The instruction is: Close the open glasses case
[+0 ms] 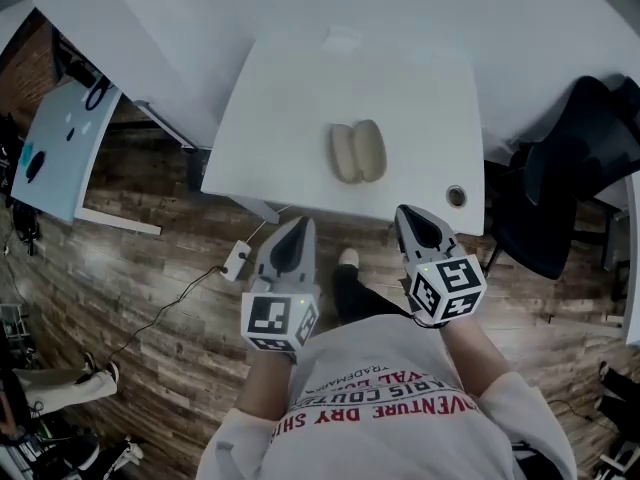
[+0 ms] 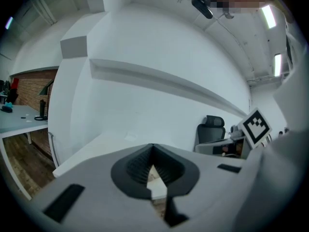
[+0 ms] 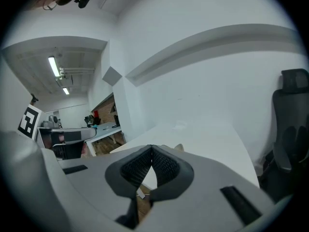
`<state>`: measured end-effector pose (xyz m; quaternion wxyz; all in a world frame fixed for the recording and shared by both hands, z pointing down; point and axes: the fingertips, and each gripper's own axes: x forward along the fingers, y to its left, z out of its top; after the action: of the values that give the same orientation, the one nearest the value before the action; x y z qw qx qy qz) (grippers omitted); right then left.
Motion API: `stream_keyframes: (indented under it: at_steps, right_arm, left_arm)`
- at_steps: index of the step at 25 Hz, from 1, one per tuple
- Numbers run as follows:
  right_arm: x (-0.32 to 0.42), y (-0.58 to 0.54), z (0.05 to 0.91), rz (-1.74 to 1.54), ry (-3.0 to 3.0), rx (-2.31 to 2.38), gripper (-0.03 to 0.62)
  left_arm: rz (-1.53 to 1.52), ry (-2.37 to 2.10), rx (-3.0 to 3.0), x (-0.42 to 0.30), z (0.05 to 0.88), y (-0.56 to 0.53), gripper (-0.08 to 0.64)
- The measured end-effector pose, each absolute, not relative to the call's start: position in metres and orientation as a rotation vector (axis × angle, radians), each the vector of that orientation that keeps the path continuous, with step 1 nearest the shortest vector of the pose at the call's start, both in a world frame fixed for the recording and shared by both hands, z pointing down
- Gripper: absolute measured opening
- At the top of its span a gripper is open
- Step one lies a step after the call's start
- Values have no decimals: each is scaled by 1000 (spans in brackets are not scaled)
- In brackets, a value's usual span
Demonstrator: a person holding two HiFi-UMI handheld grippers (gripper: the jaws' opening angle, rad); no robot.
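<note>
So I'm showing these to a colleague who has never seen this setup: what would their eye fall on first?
First, the beige glasses case, lying open with its two halves side by side near the middle of the white table. Next, the left gripper and right gripper, held by the table's near edge, jaws together with nothing in them. A black office chair stands at the table's right.

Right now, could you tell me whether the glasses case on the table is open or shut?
Open: the head view shows the glasses case spread into two beige halves side by side on the white table.
</note>
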<state>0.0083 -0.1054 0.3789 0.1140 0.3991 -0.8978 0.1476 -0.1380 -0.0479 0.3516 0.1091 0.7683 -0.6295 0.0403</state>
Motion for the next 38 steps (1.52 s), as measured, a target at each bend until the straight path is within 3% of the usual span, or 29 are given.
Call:
stream_keyframes:
  at_steps: [16, 31, 38]
  right_arm:
    - [-15, -274, 423, 542, -2486, 1277, 12]
    - [-11, -294, 492, 683, -2273, 1294, 12]
    - [-8, -295, 524, 694, -2207, 1250, 12]
  left_arm:
    - [231, -1599, 2319, -157, 390, -234, -5]
    - [466, -1275, 2275, -138, 502, -268, -4]
    - [439, -1203, 2212, -135, 536, -265, -4]
